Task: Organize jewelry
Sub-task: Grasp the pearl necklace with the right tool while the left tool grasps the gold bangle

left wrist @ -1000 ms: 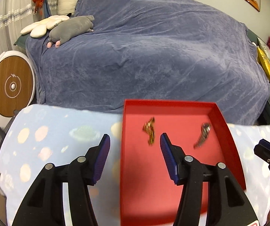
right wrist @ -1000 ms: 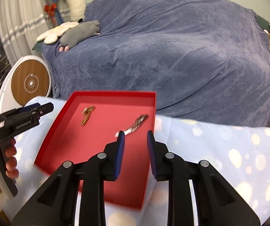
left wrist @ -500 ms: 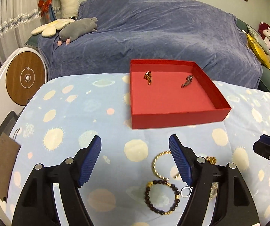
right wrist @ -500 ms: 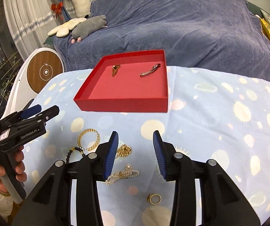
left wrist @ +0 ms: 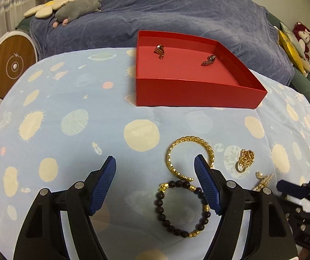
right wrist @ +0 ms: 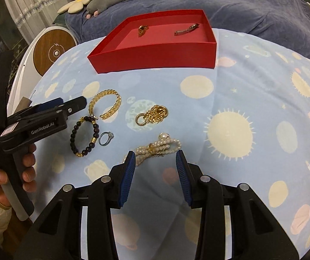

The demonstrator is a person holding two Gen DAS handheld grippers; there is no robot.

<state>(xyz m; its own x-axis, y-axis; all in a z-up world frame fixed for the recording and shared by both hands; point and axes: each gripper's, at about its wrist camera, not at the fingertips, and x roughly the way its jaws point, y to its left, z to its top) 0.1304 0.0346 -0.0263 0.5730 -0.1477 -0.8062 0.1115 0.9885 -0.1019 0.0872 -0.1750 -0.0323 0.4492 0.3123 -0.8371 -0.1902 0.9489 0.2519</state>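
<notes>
Jewelry is sitting loose on the planet-print cloth [right wrist: 230, 82], near side of the red box [right wrist: 155, 58]. Left gripper [left wrist: 155, 171] is hovering with its jaws spread wide, holding nothing; the dark bead bracelet [left wrist: 181, 208] is lying between and below its blue pads [left wrist: 103, 184], with the gold braided cuff [left wrist: 189, 156] just beyond it. Right gripper [right wrist: 155, 159] is also spread, empty, pads either side of the near end of the pearl strand [right wrist: 157, 148] but not visibly touching it. In the right wrist view a silver ring [right wrist: 106, 138] is lying just beside the bead bracelet [right wrist: 84, 135], and a bunched gold chain [right wrist: 152, 114] is sitting beyond the pearls, right of the cuff [right wrist: 106, 106]. Box is already holding two pieces near its far wall, well apart: a small gold piece [right wrist: 143, 30] and a slim bar-shaped piece [right wrist: 186, 30].
</notes>
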